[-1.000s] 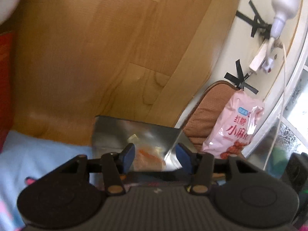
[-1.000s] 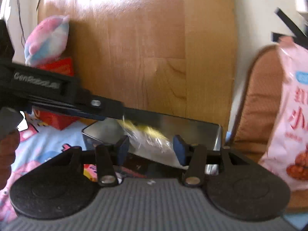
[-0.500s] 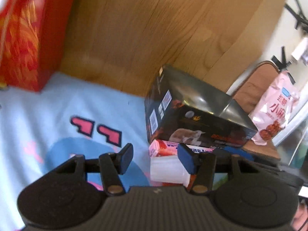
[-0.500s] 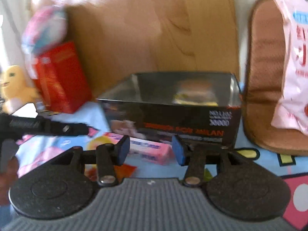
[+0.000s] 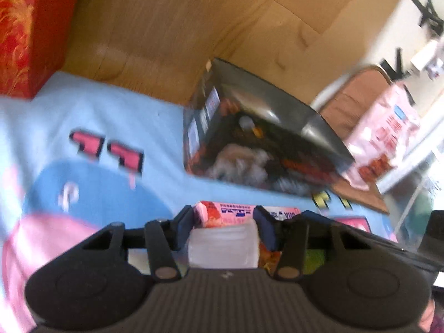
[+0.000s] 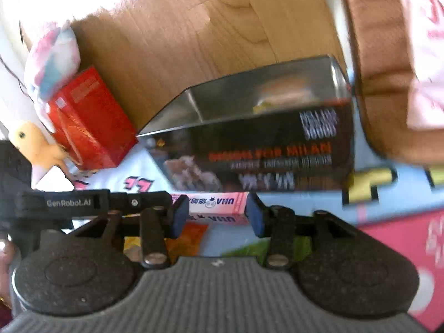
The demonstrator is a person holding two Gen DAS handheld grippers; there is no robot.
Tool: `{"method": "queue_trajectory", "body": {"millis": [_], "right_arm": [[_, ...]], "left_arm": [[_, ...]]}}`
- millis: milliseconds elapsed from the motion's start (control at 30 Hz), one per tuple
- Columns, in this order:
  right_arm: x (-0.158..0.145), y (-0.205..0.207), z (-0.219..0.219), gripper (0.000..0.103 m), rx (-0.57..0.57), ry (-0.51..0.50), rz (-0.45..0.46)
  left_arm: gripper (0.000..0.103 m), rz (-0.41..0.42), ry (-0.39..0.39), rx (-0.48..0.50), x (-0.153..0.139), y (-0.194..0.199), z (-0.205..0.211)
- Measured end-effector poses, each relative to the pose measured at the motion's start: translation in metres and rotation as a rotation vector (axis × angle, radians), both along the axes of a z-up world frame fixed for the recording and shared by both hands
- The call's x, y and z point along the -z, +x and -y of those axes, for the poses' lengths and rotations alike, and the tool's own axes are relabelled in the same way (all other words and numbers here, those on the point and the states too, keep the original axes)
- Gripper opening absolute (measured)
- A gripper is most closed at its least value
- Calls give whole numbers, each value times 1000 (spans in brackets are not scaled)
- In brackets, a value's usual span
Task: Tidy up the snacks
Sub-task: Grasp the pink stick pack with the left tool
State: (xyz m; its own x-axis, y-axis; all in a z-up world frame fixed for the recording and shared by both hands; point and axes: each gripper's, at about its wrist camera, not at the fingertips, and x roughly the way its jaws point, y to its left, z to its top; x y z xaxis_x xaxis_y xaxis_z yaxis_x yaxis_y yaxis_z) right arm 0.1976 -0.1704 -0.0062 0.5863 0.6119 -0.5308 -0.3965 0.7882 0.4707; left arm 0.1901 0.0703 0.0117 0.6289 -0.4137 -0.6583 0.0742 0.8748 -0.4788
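Observation:
A black open-topped box [image 5: 258,144] with a shiny silver inside stands on a blue mat against a wooden wall; it also shows in the right wrist view [image 6: 263,138]. A long pink snack box [image 6: 213,205] lies on the mat in front of it. My left gripper [image 5: 223,223] is open, its blue pads on either side of a translucent white container [image 5: 223,247] and the pink box's end [image 5: 222,216]. My right gripper [image 6: 217,216] is open and empty just above the pink box. An orange packet [image 6: 188,238] lies under it.
A red box [image 6: 88,122] stands at the left by the wall, with a pink-and-blue plush [image 6: 52,58] and a yellow plush toy [image 6: 30,144]. A pink snack bag [image 5: 383,136] leans on a brown cushion [image 5: 358,97] at the right. The left gripper's arm [image 6: 69,202] crosses the right view.
Both grippers have pulled back from over the black box and come down low over the mat. The pink box and white container now lie between the left gripper's pads.

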Motion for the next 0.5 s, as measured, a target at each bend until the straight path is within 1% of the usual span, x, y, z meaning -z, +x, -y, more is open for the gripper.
{"method": "queue_trajectory", "body": {"millis": [67, 133, 200, 267, 333, 367, 500], "right_arm": [[-1, -20, 5, 49, -2, 0, 10], [-4, -44, 12, 50, -16, 2, 34], [-5, -62, 17, 50, -32, 2, 50], [-9, -76, 22, 50, -15, -13, 107], [-16, -82, 30, 50, 36, -28, 173], [-19, -82, 37, 50, 58, -11, 176], [-16, -72, 56, 50, 113, 60, 124]], "left_arm": [[48, 11, 16, 11, -1, -23, 6], [54, 26, 33, 27, 0, -43, 13], [58, 30, 24, 35, -3, -55, 12], [58, 51, 22, 15, -11, -62, 5], [63, 73, 3, -25, -22, -66, -9], [64, 79, -9, -40, -26, -67, -16], [64, 84, -31, -79, -33, -65, -27]]}}
